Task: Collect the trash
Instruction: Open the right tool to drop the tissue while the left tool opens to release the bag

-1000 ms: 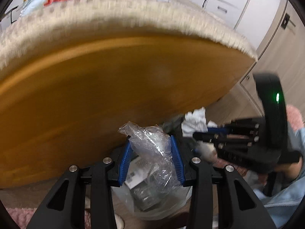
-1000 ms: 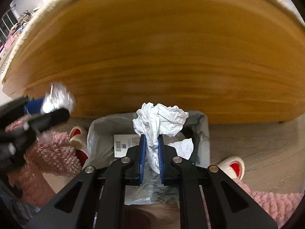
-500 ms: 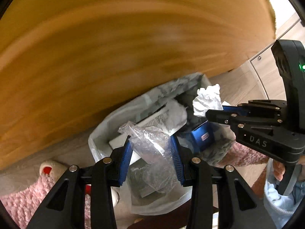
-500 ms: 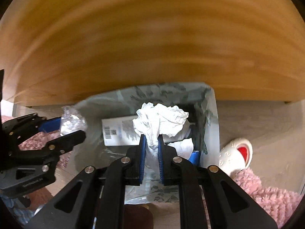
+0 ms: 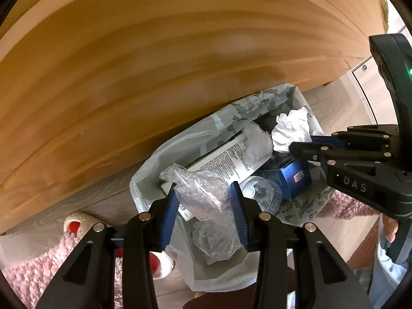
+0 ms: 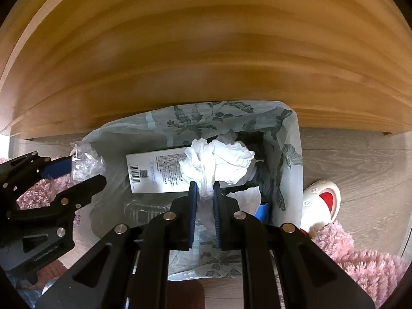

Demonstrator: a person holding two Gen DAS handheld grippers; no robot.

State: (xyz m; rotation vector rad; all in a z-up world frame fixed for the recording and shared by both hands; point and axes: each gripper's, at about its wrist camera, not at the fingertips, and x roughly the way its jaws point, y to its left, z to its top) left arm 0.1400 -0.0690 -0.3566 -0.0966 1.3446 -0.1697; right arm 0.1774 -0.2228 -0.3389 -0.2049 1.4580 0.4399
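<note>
Two bits of trash hang over the lined bin (image 6: 293,154): my right claw (image 6: 205,193) is pinched tight on a crumpled white tissue (image 6: 219,162), and my left claw (image 5: 206,203) is clamped on a crinkled clear plastic wrapper (image 5: 203,193). Both claws point down over the bin's mouth, so I judge each piece would drop among the box (image 6: 157,170) and other rubbish inside. That bin stands on the floor against the far wooden panel (image 6: 206,51), with a slipper (image 6: 322,203) and pink rug (image 6: 360,262) at its right.

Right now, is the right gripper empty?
No, in the right wrist view the right gripper is closed on a crumpled white tissue, held over the lined trash bin.
</note>
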